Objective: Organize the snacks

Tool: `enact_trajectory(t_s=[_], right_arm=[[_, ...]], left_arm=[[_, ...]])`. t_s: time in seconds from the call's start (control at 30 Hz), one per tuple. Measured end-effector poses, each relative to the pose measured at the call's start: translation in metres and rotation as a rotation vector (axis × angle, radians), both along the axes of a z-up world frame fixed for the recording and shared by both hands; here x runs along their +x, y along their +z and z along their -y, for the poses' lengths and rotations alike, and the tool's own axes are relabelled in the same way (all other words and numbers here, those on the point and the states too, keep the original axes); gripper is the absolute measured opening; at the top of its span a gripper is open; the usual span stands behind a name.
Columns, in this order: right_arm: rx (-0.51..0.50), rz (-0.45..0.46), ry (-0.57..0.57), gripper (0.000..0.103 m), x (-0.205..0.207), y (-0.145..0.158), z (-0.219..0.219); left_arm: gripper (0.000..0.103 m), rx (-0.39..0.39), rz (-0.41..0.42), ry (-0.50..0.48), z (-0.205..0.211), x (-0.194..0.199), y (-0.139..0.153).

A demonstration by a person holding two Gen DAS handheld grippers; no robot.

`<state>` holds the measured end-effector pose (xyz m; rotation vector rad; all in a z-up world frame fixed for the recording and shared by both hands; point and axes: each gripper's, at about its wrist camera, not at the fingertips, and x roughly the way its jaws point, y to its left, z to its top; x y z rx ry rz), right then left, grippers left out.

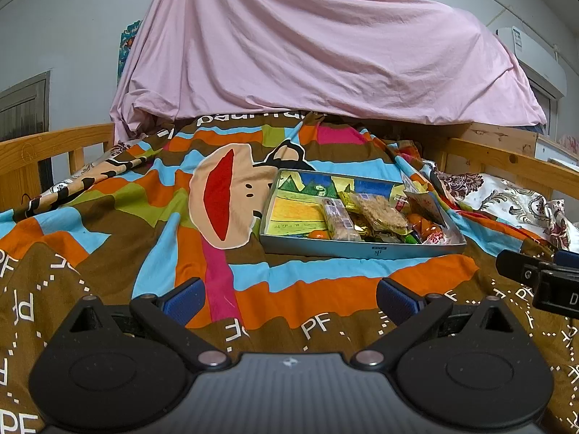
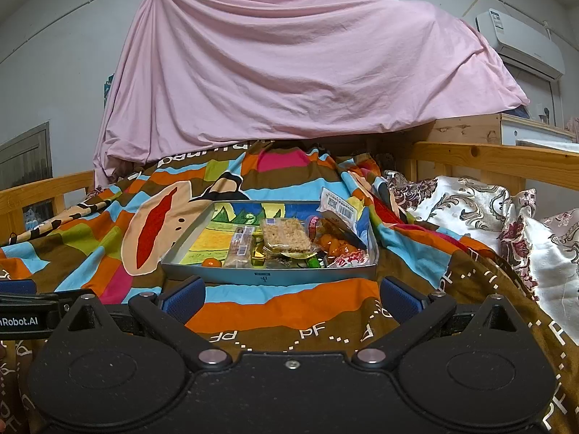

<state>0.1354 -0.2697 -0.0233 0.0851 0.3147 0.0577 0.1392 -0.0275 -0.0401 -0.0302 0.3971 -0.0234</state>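
A shallow grey tray (image 1: 362, 250) (image 2: 267, 276) lies on the colourful bedspread ahead of both grippers. Its right half holds a heap of snacks: a clear-wrapped oat bar (image 1: 384, 210) (image 2: 286, 235), a long wrapped bar (image 1: 339, 221) (image 2: 239, 246), orange candies (image 1: 425, 227) (image 2: 334, 244) and a flat white packet (image 2: 339, 207) leaning on the right wall. A small orange sweet (image 1: 318, 234) (image 2: 211, 262) lies at the front. The tray's left half shows a drawn paper lining. My left gripper (image 1: 289, 298) and right gripper (image 2: 291, 298) are both open and empty, short of the tray.
Wooden bed rails (image 1: 54, 144) (image 2: 499, 161) run along both sides. A pink sheet (image 1: 307, 43) hangs over the far end. Floral pillows (image 2: 470, 209) lie at the right. The other gripper shows at the frame edge in each view (image 1: 539, 278) (image 2: 25, 311).
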Motion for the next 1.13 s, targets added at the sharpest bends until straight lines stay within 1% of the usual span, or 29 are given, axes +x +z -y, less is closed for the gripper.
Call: enact_trajectory(t_s=[0.2, 0.37, 0.57, 0.8, 1.13], right_arm=[[0.0, 0.0, 0.0, 0.102, 0.0, 0.0, 0.0], [-0.001, -0.001, 0.0, 0.102, 0.0, 0.0, 0.0], [-0.002, -0.001, 0.0, 0.102, 0.0, -0.001, -0.001], [-0.003, -0.003, 0.001, 0.102, 0.0, 0.0, -0.001], [-0.003, -0.006, 0.002, 0.102, 0.001, -0.003, -0.002]], left_arm=[[0.103, 0.004, 0.001, -0.011, -0.001, 0.0, -0.002], [0.103, 0.047, -0.014, -0.018, -0.001, 0.0, -0.001], [0.103, 0.001, -0.023, -0.028, -0.007, 0.0, -0.001], [0.103, -0.003, -0.002, -0.021, -0.011, -0.002, 0.001], [0.103, -0.005, -0.009, -0.021, -0.012, 0.0, -0.001]])
